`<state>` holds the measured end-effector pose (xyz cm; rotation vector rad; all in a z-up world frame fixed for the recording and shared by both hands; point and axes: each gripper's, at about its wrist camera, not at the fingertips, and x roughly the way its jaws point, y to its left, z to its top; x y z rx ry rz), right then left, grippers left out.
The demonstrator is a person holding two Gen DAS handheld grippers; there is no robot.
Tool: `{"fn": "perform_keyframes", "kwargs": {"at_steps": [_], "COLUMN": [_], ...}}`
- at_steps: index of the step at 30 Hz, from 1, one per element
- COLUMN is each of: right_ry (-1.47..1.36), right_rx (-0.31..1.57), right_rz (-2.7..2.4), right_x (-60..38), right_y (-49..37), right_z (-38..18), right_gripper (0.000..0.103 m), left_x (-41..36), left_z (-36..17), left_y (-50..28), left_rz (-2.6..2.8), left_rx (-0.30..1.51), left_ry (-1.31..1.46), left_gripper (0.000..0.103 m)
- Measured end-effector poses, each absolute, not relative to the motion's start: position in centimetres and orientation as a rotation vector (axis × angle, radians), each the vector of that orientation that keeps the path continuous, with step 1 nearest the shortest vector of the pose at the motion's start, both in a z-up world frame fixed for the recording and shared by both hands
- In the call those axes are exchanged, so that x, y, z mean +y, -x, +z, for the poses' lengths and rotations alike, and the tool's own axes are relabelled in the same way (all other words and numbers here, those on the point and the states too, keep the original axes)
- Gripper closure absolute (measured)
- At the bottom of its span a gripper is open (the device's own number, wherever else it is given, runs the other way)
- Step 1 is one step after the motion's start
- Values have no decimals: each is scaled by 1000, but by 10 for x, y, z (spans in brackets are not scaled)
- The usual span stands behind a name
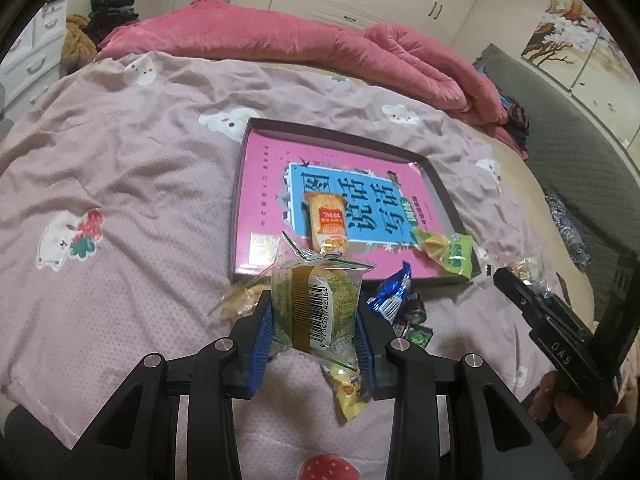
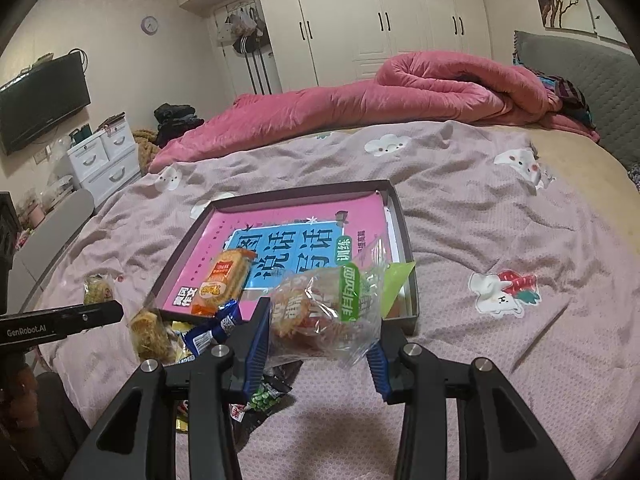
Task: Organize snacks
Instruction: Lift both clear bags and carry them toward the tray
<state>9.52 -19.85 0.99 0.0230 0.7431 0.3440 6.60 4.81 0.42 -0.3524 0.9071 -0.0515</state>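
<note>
The left gripper is clamped on a green-wrapped snack, held above the bedspread near the tray. The right gripper grips a clear-wrapped snack at the tray's near edge. Only the right view shows a television; only the left shows the green packet in the tray's near right corner.

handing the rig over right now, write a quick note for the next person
Left gripper: shut on a green-printed snack packet, held above the bed.
Right gripper: shut on a clear packet of orange snacks.
Shallow box lies on the pink bedsheet; inside it: an orange cracker pack and a green-labelled packet at the near corner.
Left to do: both held packets, plus the loose pile by the box's near edge, including a blue wrapper.
</note>
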Motion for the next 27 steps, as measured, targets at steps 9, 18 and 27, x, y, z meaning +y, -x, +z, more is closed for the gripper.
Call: {"fn": "perform_keyframes", "kwargs": {"at_steps": [9,18,27], "right_ry": [-30,-39,-52], "right_rx": [724,705,706], "right_rz": [355,373,374], "right_x": [-191,-179,-172], "right_y": [-108,-122,-136], "right_z": [23,33,34], "right_gripper": [60,60,60], "left_x": [41,45,57], "left_z": [15,31,35], "left_y": [-82,-107,-132], "left_rz": [-70,-59,-52], "left_rx": [910,893,853], "left_ry": [347,346,336], "left_gripper": [65,65,65]}}
